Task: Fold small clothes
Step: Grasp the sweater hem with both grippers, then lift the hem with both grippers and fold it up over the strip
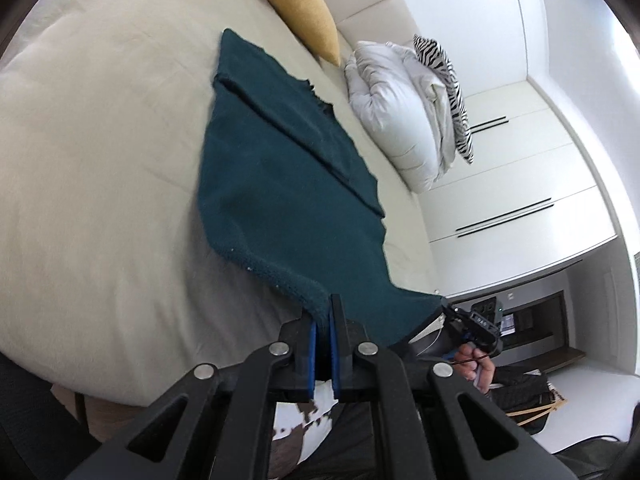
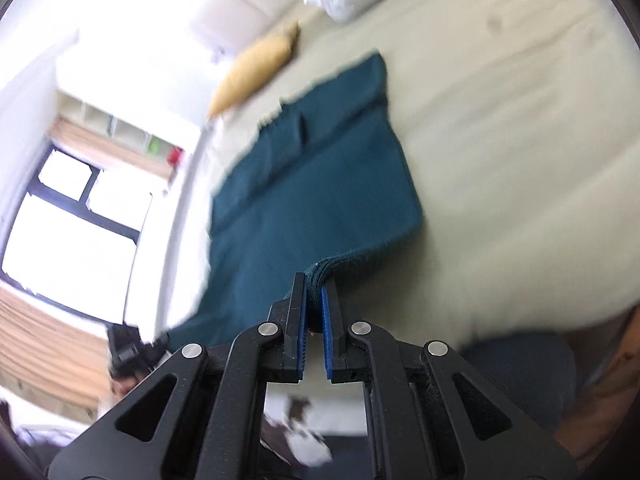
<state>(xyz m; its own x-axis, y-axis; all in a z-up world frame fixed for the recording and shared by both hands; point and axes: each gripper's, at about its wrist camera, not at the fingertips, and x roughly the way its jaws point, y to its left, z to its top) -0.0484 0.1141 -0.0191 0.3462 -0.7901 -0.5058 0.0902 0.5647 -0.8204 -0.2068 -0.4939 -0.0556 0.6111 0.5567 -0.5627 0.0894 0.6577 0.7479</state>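
A dark teal knitted garment (image 1: 280,184) lies stretched across a cream bed (image 1: 100,160), its far part folded over in a band. My left gripper (image 1: 323,312) is shut on the garment's near left corner, lifted off the bed. In the right wrist view the same teal garment (image 2: 312,184) runs away from my right gripper (image 2: 316,284), which is shut on its near right corner, the ribbed hem bunched between the blue pads. The right gripper (image 1: 476,320) and the hand holding it show at the lower right of the left wrist view. The near edge hangs taut between both grippers.
A mustard cushion (image 1: 304,12) and a white folded duvet (image 1: 396,108) with a zebra-print pillow (image 1: 452,92) lie at the head of the bed. White wardrobe doors (image 1: 520,184) stand beside it. A window (image 2: 72,220) with wooden blinds is on the other side.
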